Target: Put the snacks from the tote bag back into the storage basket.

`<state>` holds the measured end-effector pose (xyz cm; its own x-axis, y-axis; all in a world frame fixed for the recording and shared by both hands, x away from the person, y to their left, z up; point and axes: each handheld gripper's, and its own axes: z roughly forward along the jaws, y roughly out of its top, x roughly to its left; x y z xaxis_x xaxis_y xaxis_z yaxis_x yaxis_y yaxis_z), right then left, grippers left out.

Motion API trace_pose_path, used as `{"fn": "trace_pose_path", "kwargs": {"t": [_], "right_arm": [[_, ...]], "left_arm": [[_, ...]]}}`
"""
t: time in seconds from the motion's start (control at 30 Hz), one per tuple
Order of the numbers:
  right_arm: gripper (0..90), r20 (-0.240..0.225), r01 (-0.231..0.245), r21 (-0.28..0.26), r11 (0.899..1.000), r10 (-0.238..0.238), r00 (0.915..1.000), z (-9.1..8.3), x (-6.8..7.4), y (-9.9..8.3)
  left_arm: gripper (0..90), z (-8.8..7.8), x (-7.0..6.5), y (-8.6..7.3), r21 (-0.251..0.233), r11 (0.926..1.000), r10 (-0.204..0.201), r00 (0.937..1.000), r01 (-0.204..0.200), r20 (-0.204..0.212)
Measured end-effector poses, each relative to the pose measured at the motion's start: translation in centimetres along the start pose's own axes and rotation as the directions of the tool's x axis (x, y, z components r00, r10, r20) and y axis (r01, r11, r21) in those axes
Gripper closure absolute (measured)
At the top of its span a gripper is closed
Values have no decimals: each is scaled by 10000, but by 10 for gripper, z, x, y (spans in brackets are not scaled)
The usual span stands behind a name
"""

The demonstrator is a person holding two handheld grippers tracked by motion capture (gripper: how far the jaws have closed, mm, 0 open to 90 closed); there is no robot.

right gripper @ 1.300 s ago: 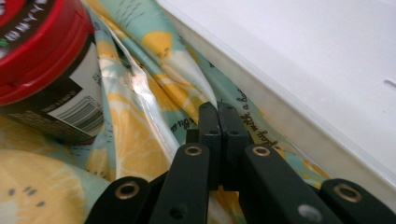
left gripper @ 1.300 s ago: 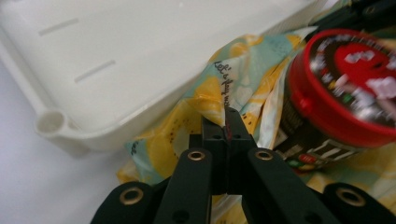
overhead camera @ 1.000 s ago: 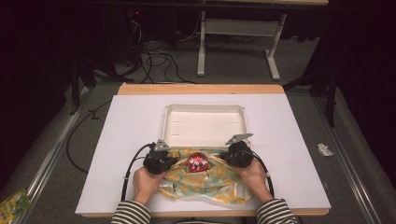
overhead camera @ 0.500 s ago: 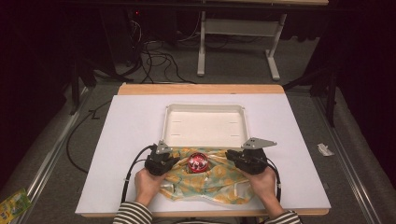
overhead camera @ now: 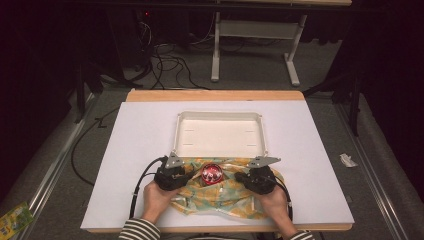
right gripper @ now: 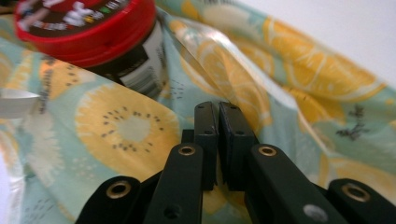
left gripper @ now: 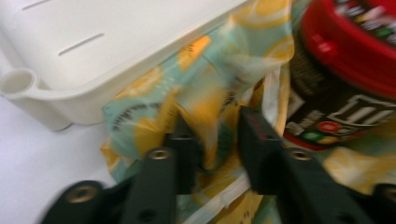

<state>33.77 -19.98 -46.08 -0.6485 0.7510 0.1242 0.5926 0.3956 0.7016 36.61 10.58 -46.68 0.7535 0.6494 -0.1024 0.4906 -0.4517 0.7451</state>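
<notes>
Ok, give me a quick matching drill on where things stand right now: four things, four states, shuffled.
Things:
1. left gripper
2. right gripper
3. red-lidded jar
4. white tray

States:
A. empty, beyond the bag
B. jaws pinched shut on the fruit-print bag
C. stands between the two grippers
D. jaws just opening, with a fold of bag between them

Pairs: 1-D, 2-B, 3-C, 4-A
</notes>
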Motion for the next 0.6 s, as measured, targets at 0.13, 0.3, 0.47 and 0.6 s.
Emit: {"fn": "trace_pose_path", "kwargs": {"t": [0.13,0.3,0.47,0.6], "right_arm": [[867,174,165,142,9998,-167,9997,4,-1,1],[858,304,-38,186,9998,33,9995,6,-4,1],[857,563,-105,206,9997,93,9984,3,-10,-1],[854,852,-274,304,9992,248,9961,0,-19,-6]], "left_arm": [[503,-6,-3,0,12,9998,172,9995,-173,267],[458,-4,-8,-1,373,9976,576,9983,-579,99],[588,4,-11,-3,989,9914,931,9935,-863,-662],[720,5,-10,-4,1051,9904,992,9908,-894,-918]]}}
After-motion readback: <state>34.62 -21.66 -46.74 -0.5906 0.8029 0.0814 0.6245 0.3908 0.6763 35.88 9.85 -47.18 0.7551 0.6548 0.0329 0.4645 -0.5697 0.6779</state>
